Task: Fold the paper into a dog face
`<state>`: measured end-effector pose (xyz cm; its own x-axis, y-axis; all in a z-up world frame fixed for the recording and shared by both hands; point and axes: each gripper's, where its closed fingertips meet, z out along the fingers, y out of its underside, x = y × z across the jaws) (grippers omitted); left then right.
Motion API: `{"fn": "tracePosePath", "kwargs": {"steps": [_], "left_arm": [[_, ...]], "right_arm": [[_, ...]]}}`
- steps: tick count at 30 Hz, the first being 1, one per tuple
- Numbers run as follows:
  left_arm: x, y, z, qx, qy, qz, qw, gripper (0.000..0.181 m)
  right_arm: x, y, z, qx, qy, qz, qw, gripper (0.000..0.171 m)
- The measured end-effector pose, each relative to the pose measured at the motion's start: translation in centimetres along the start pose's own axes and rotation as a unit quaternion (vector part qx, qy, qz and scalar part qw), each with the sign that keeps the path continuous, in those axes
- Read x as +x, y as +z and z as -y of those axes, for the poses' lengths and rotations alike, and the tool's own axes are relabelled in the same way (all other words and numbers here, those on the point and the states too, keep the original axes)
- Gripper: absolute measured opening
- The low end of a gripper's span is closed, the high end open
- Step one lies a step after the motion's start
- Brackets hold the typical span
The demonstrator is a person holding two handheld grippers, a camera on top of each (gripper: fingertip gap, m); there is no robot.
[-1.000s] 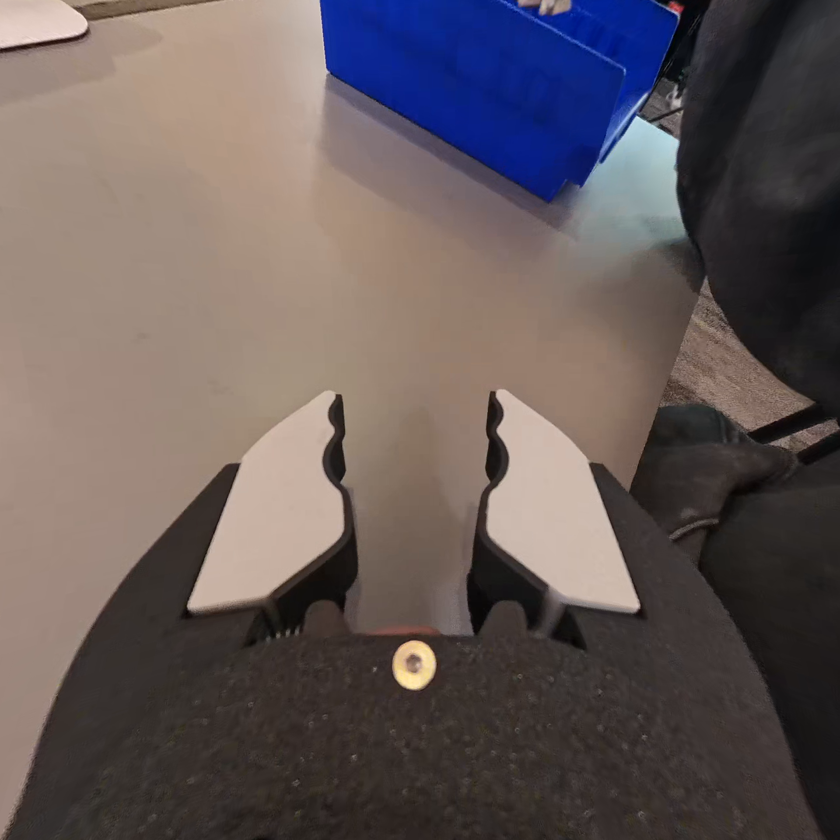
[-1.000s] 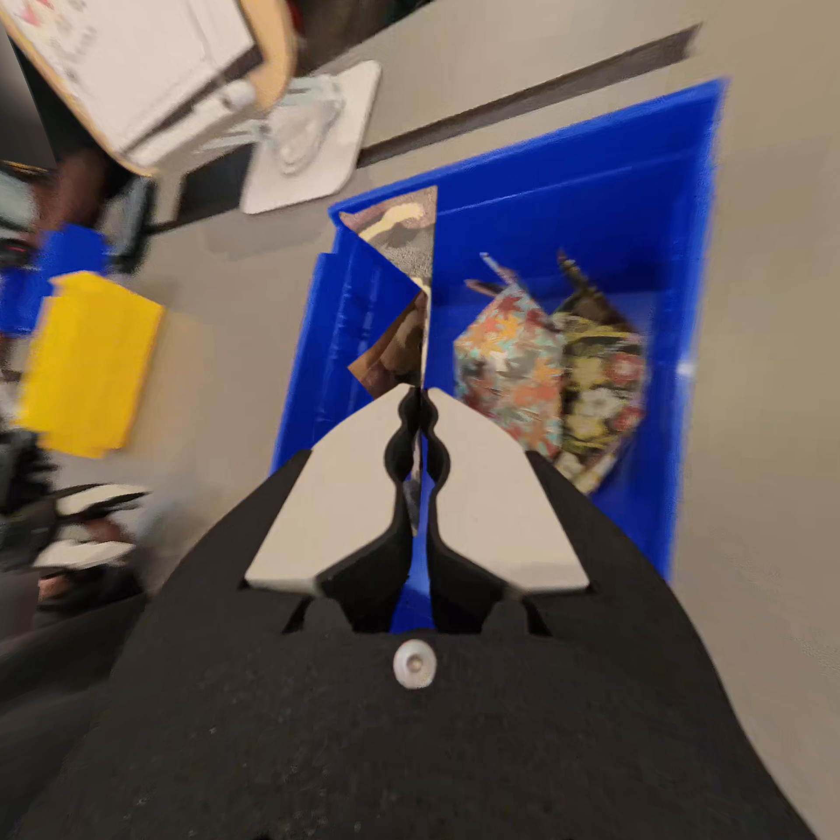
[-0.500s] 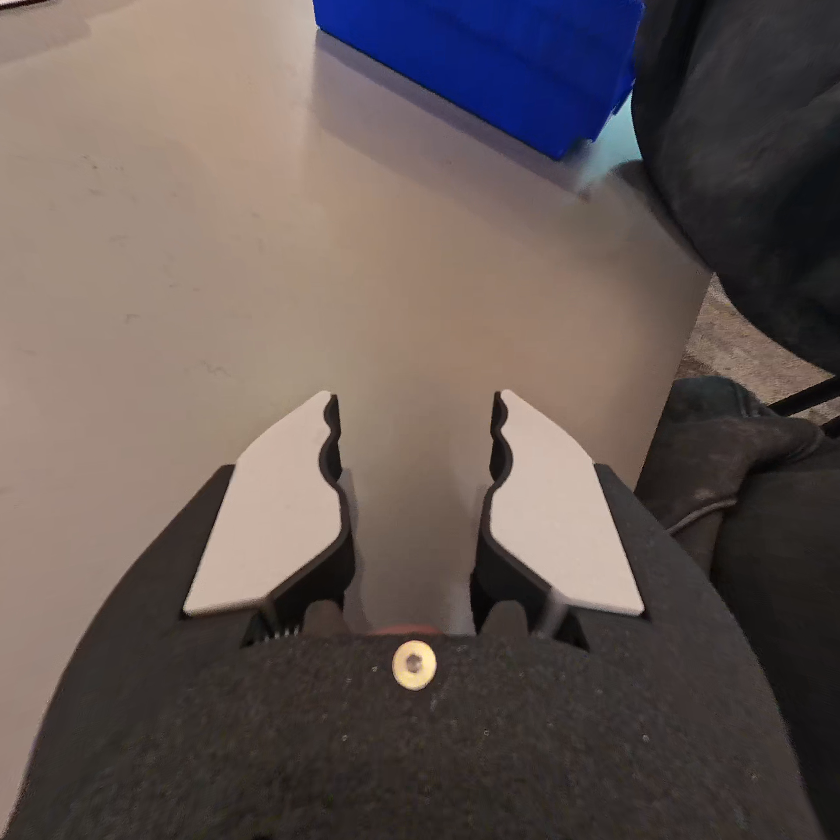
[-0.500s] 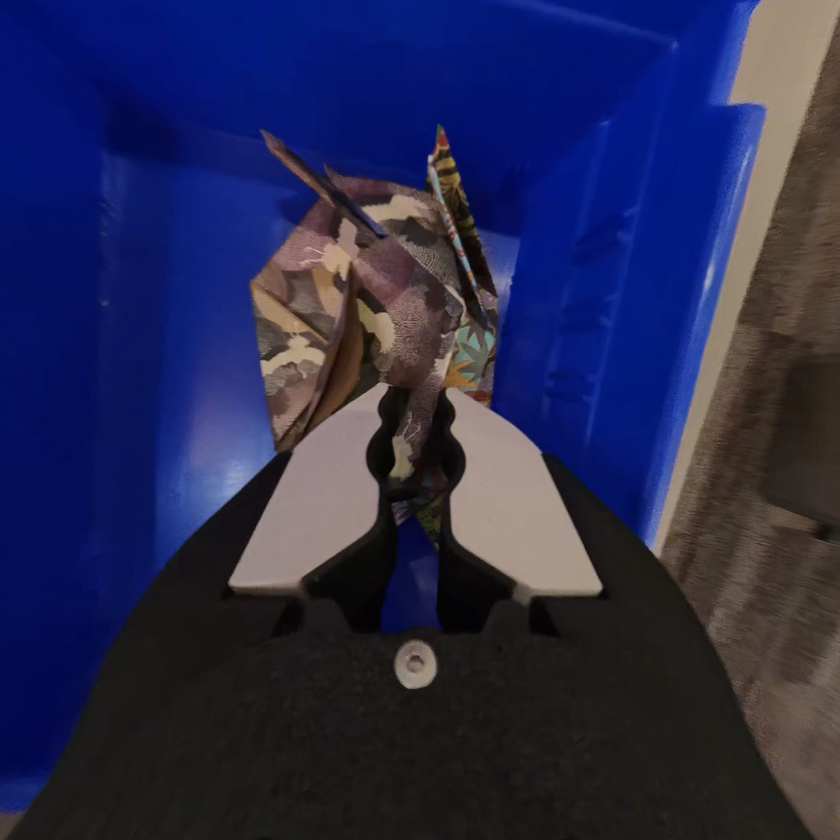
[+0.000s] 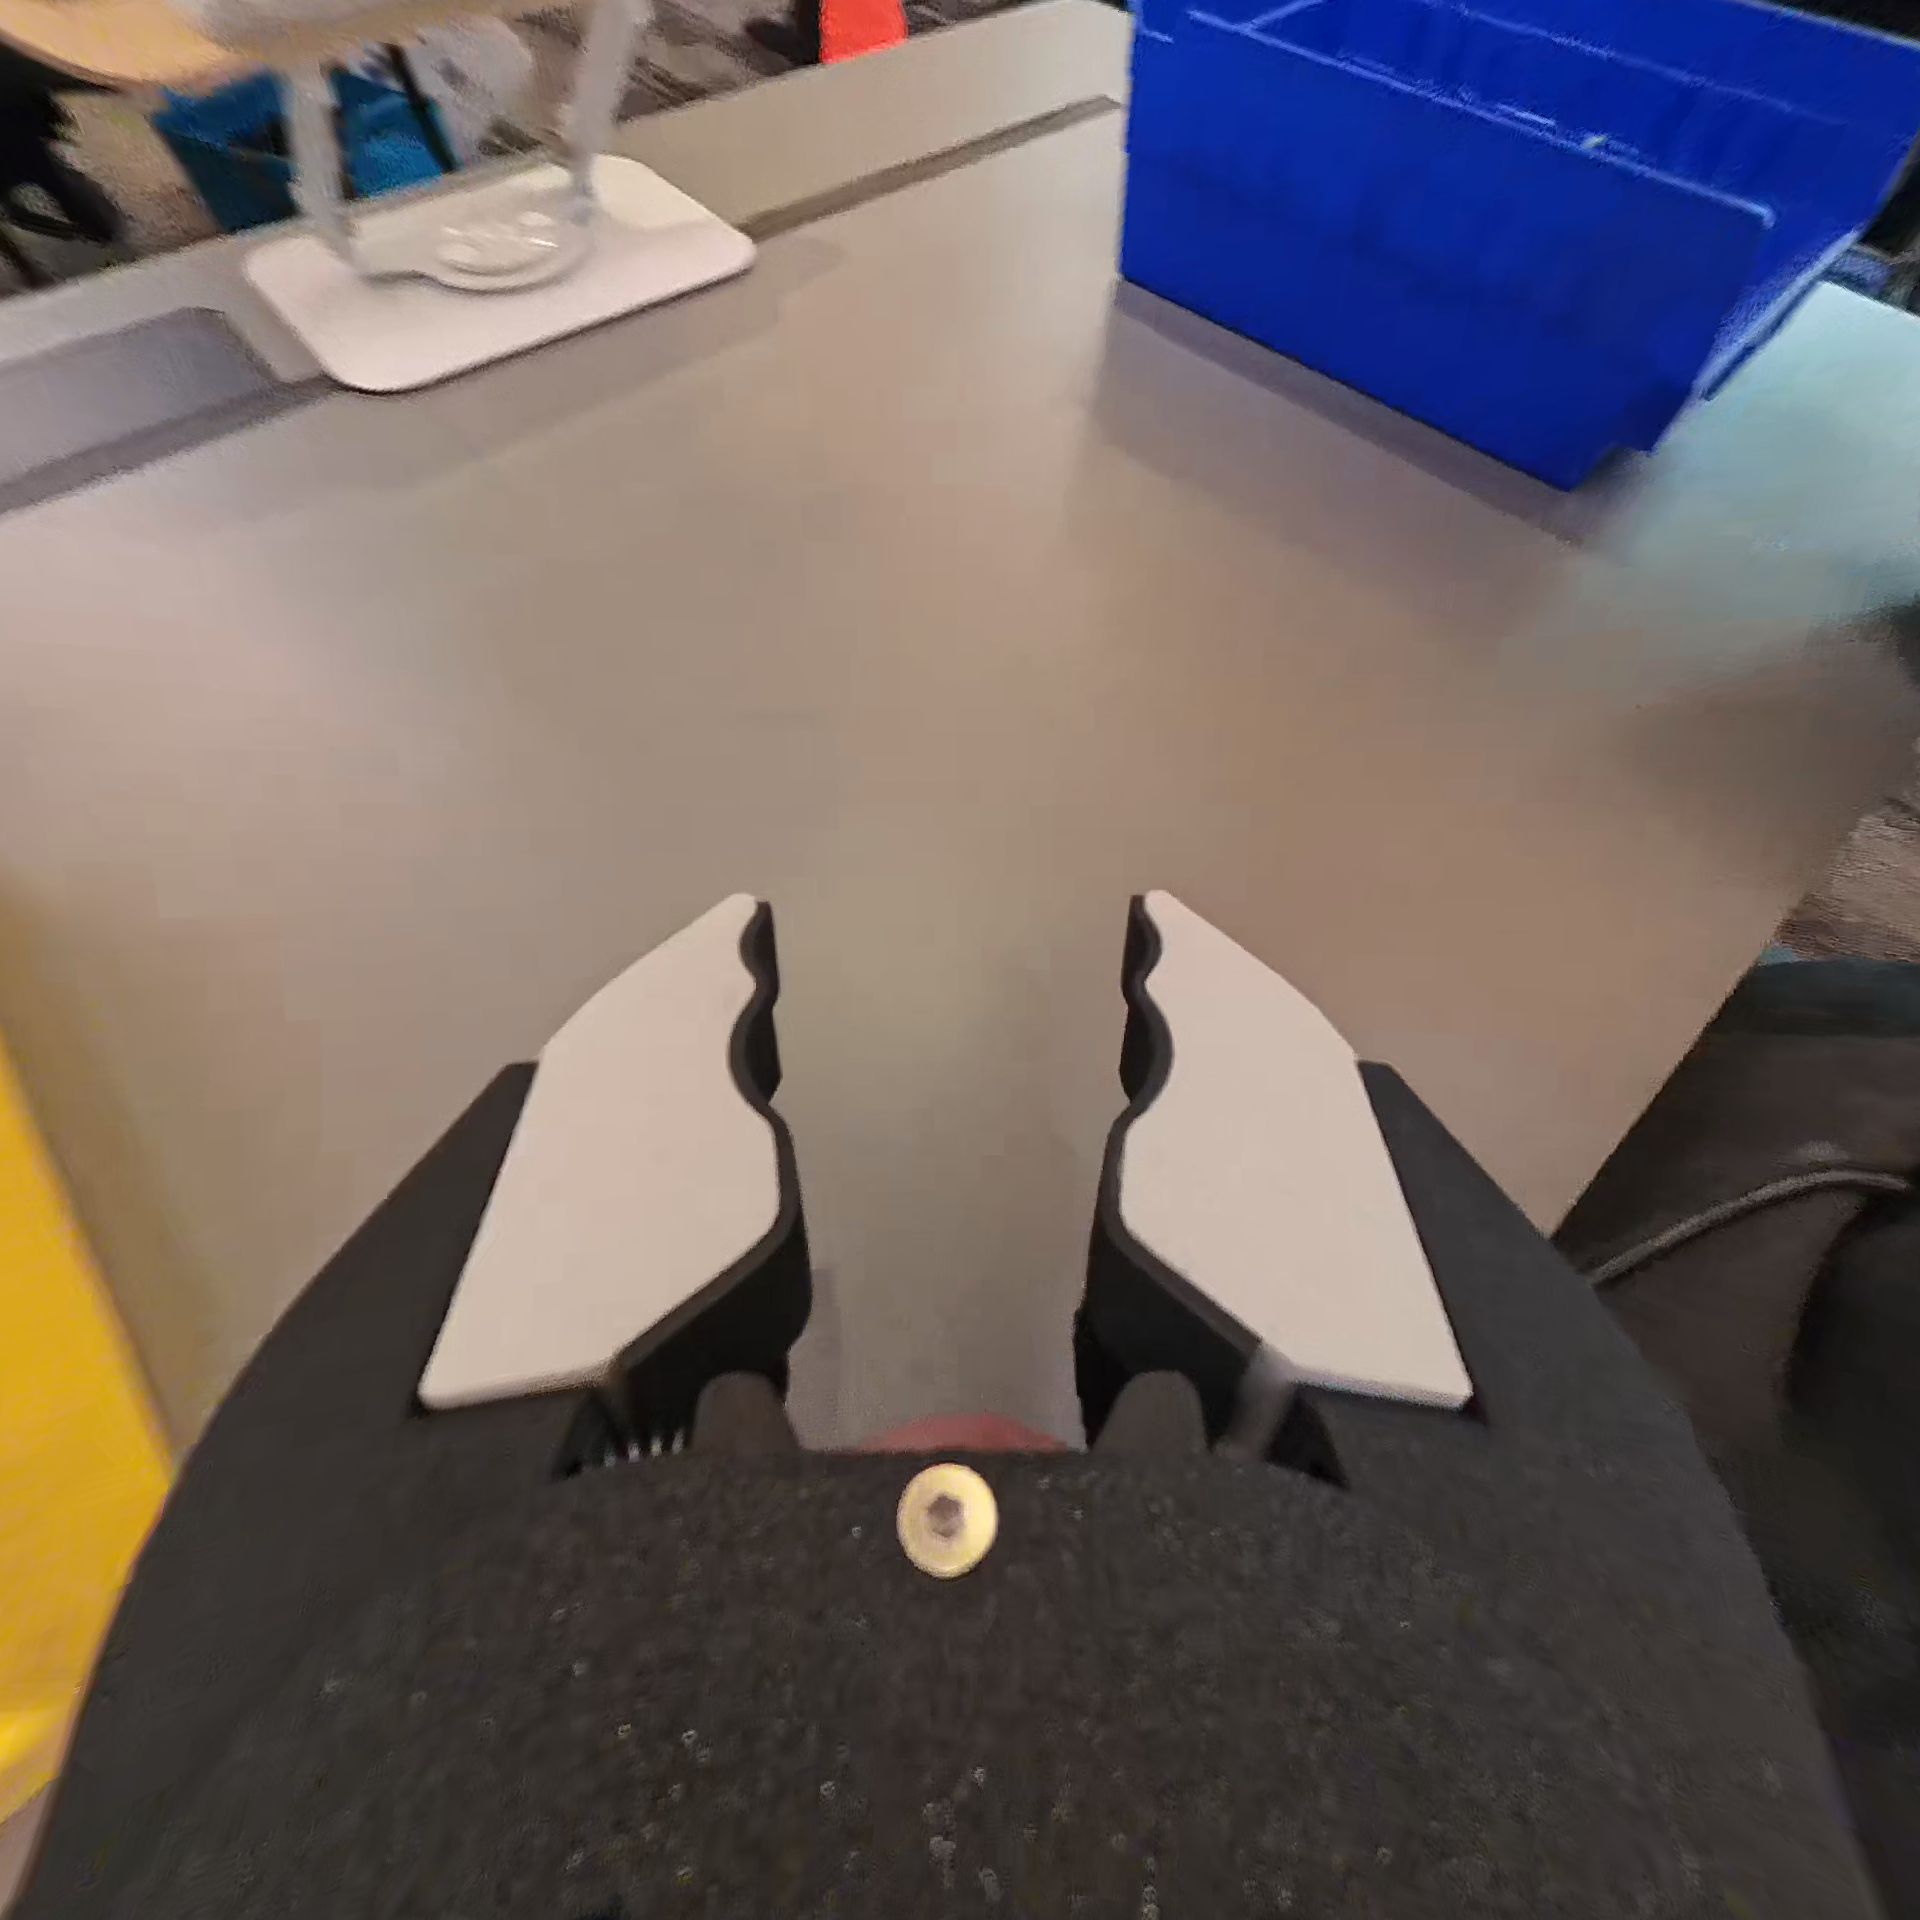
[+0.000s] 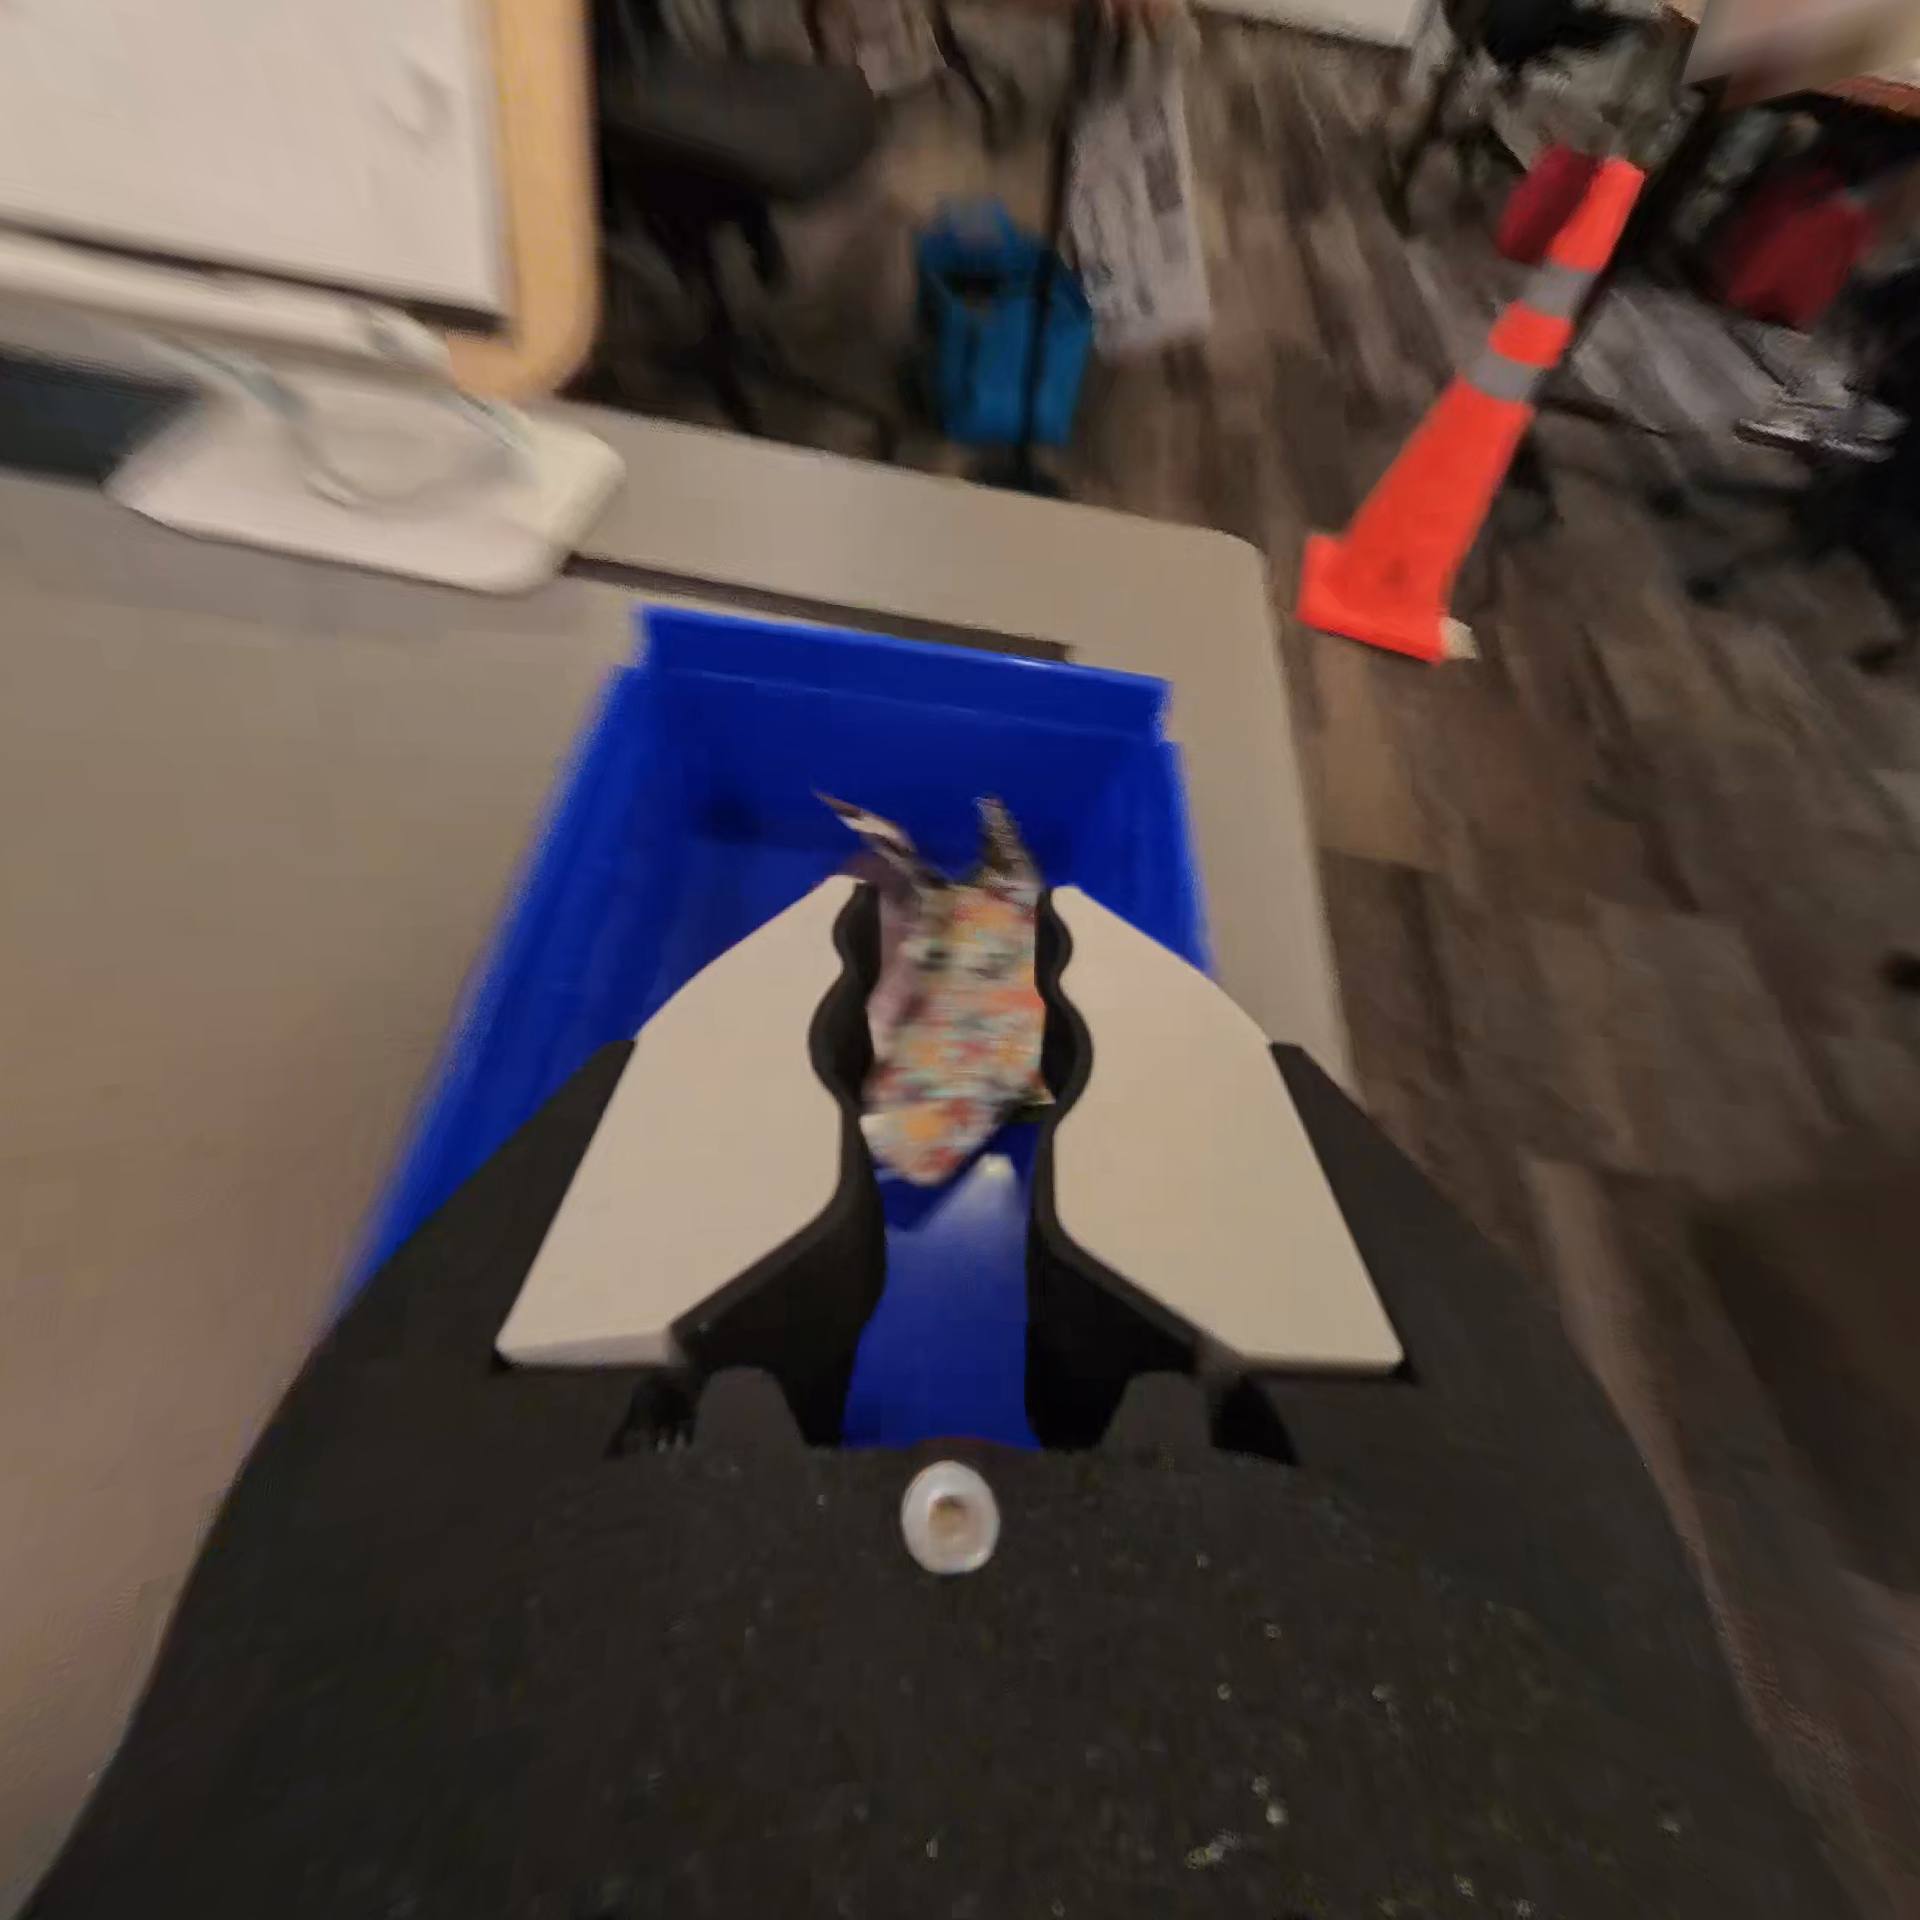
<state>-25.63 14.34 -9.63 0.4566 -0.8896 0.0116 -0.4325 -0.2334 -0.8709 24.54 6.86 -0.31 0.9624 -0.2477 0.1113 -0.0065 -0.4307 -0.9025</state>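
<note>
I have my right gripper (image 6: pixel 951 899) above the blue bin (image 6: pixel 582 935), its jaws parted to a middling gap with nothing clamped between them. Through that gap I see the patterned folded paper (image 6: pixel 951 997) lying down inside the bin, leaning toward the right-hand wall. The view is blurred, so I cannot tell whether it is 1 piece or several stacked together.

My left gripper (image 5: pixel 948 914) hangs over the bare grey table (image 5: pixel 727 644), jaws spread wide and empty. The bin sits at its far right, well apart from it.

I judge the folded piece is already dropped in the bin, so this is the closing step of 1 round: my right claw is free of the paper and only has to clear the bin. Folding another piece would need a fresh sheet, and I see none on the table. There is a yellow thing (image 5: pixel 62 1351) at the left edge of the left view, but I cannot say what it is.

For room: the bin walls rise on both sides of my right claw, so I would lift straight up before swinging sideways. The table's right edge runs just beside the bin, with floor and an orange cone (image 6: pixel 1455 416) beyond. A white stand base (image 5: pixel 499 270) sits at the far left. The middle of the table is open.
</note>
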Motion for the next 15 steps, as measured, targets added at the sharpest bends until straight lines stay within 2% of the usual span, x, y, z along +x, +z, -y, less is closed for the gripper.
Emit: {"fn": "tracePosePath", "kwargs": {"steps": [4, 7, 10, 13, 15], "left_arm": [[-1.7, -2.1, -0.4, 0.035, 0.003, 0.064, 0.997, 0.063], [-1.3, -2.2, -0.6, 0.088, -0.028, 0.04, 0.995, 0.063], [-1.1, -1.7, -0.6, 0.137, -0.079, 0.01, 0.987, 0.065], [-0.6, -1.6, -1.3, 0.112, -0.07, 0.011, 0.991, 0.08], [-0.9, -1.9, -1.8, 0.115, -0.051, 0.042, 0.991, 0.077]], "right_arm": [[-7.5, -3.1, -5.2, 0.066, 0.076, 0.077, 0.992, 0.041], [-11.4, -4.4, -8.9, 0.108, 0.069, 0.076, 0.989, 0.039], [-12.6, -5.1, -10.3, 0.115, 0.039, 0.071, 0.99, 0.04], [-12.8, -5.5, -10.1, 0.124, 0.02, 0.077, 0.989, 0.041], [-13.2, -5.6, -10.1, 0.13, 0.018, 0.082, 0.988, 0.04]]}}
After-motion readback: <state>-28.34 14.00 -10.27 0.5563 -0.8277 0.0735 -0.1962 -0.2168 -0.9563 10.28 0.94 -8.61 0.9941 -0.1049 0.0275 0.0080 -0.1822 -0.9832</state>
